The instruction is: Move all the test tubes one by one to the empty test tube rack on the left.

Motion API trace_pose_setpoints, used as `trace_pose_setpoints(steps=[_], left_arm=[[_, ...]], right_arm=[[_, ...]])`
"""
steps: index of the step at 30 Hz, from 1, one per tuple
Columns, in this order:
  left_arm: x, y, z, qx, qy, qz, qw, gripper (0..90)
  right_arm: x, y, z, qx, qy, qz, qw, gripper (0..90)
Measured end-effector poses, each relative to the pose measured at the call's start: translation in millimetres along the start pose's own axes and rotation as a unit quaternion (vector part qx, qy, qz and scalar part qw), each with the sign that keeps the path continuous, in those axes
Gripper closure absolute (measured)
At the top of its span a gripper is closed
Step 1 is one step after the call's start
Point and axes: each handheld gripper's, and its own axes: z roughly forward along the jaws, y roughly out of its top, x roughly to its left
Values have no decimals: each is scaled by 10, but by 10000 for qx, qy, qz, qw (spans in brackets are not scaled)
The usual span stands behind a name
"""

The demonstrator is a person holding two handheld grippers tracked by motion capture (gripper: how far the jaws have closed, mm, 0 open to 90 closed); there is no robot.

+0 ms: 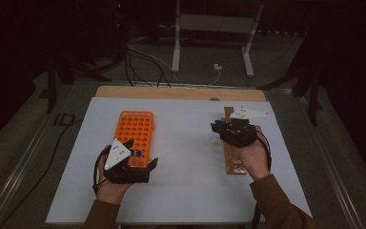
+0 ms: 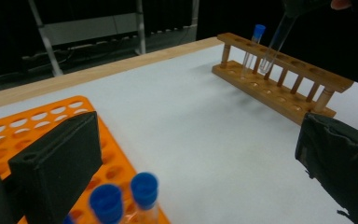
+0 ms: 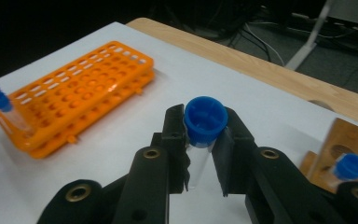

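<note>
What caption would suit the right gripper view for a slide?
Right tongs grip a clear blue-capped plastic test tube above the white table, orange plastic rack behind.

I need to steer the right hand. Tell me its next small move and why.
Probably lower the tube straight down into a free hole of the wooden rack. The right gripper is shut on the blue-capped tube, and the left gripper view shows its tip hanging tilted just above the rack's top rail, beside a tube already standing there. Straightening it first should help.
</note>
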Motion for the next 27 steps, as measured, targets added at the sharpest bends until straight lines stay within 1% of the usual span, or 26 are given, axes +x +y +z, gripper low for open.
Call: trace_pose_setpoints(steps=[8, 10, 15, 18, 27], left_arm=[[-157, 33, 162, 63, -118, 161, 9998, 11], [-194, 39, 196, 67, -154, 166, 9997, 11], [-283, 55, 282, 117, -190, 222, 9995, 26], [-336, 63, 339, 151, -196, 289, 9993, 33], [-460, 91, 505, 120, -229, 263, 9993, 41]], right_arm=[[133, 27, 0, -1, 251, -24, 9997, 760], [176, 34, -3, -4, 328, -21, 9995, 760], [288, 51, -12, -9, 481, -131, 9988, 760], [345, 64, -21, -21, 553, -146, 9984, 760], [490, 47, 37, 30, 802, -140, 9967, 759]])
